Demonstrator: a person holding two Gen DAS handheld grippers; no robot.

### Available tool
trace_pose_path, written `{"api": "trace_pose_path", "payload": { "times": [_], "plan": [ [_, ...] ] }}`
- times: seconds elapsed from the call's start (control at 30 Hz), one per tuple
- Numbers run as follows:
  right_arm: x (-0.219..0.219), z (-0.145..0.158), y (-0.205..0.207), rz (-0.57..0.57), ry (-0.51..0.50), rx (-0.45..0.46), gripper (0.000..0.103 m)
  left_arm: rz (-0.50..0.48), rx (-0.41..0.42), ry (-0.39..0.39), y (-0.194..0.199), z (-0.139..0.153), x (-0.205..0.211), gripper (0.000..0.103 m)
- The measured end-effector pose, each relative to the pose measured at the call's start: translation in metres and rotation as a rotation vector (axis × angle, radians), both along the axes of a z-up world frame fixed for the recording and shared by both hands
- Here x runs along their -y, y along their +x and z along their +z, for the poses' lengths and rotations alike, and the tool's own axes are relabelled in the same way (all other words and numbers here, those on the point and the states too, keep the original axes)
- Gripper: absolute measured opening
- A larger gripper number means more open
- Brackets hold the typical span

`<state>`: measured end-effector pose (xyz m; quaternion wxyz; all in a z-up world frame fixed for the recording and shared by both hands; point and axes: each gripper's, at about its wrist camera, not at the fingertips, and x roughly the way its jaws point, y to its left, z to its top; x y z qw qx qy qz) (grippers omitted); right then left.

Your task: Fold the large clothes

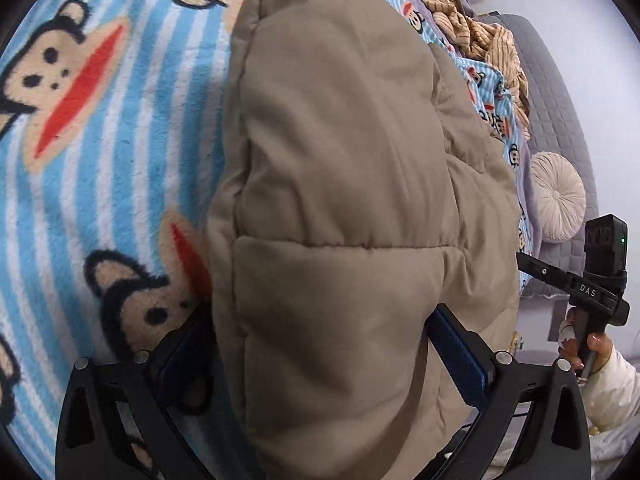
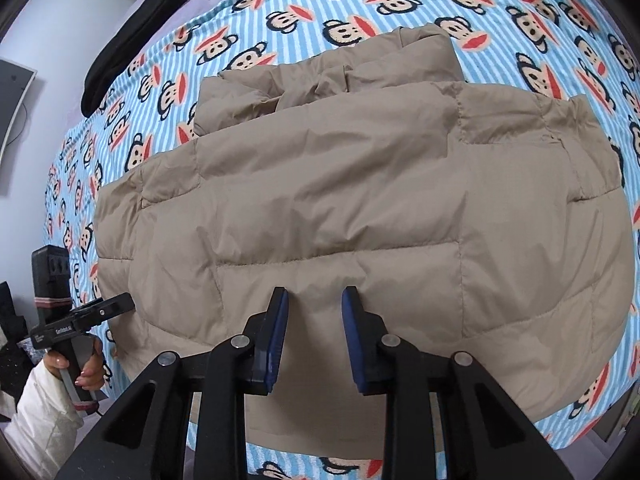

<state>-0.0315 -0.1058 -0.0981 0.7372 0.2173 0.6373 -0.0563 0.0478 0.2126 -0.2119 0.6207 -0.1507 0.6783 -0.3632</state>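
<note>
Right wrist view: beige puffer jacket (image 2: 360, 208) lies part-folded on the monkey-print blanket (image 2: 520, 20). Right gripper (image 2: 314, 304) jaws narrowed onto a pinch of the near hem. Left gripper (image 1: 320, 344) spread wide around a thick padded fold, pads against its sides. Judgement: lift both ends level, carry the hem over evenly, don't let padding slip.

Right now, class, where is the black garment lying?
In the right wrist view, the black garment lies at the upper left, on the far edge of the monkey-print blanket, well beyond the tan puffer jacket.
</note>
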Motion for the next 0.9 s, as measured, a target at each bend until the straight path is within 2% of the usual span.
{"api": "trace_pose_path", "payload": {
  "times": [0.03, 0.07, 0.1, 0.13, 0.17, 0.2, 0.27, 0.47, 0.63, 0.73, 0.9],
  "plan": [
    [0.002, 0.0, 0.001, -0.001, -0.006, 0.004, 0.031, -0.001, -0.006, -0.009, 0.001, -0.001, 0.001, 0.103],
    [0.004, -0.001, 0.002, -0.004, -0.011, 0.008, 0.031, 0.001, -0.008, -0.017, 0.001, -0.001, 0.002, 0.099],
    [0.007, -0.002, 0.003, -0.009, -0.017, 0.016, 0.031, -0.003, -0.009, -0.024, 0.0, 0.0, 0.003, 0.089],
    [0.01, -0.002, 0.005, -0.013, -0.019, 0.024, 0.031, -0.009, -0.032, -0.056, 0.0, 0.001, 0.005, 0.057],
    [0.013, -0.003, 0.007, -0.021, -0.022, 0.038, 0.031, 0.005, -0.081, -0.098, -0.001, 0.001, 0.009, 0.038],
    [0.015, -0.003, 0.01, -0.026, -0.024, 0.046, 0.031, 0.025, -0.097, -0.11, -0.003, 0.004, 0.011, 0.035],
    [0.019, -0.008, 0.019, -0.026, -0.032, 0.06, 0.031, 0.026, -0.059, -0.101, -0.009, 0.021, 0.02, 0.027],
    [0.026, -0.038, 0.045, -0.029, -0.045, 0.069, 0.031, 0.0, 0.016, -0.169, -0.026, 0.091, 0.052, 0.027],
    [0.039, -0.06, 0.052, -0.063, 0.023, 0.074, 0.031, -0.058, 0.073, -0.188, -0.039, 0.139, 0.102, 0.027],
    [0.052, -0.071, 0.053, -0.094, 0.086, 0.078, 0.028, -0.079, 0.08, -0.176, -0.046, 0.155, 0.138, 0.027],
    [0.07, -0.087, 0.051, -0.148, 0.206, 0.081, 0.028, -0.115, 0.1, -0.101, -0.058, 0.169, 0.196, 0.027]
  ]
}}
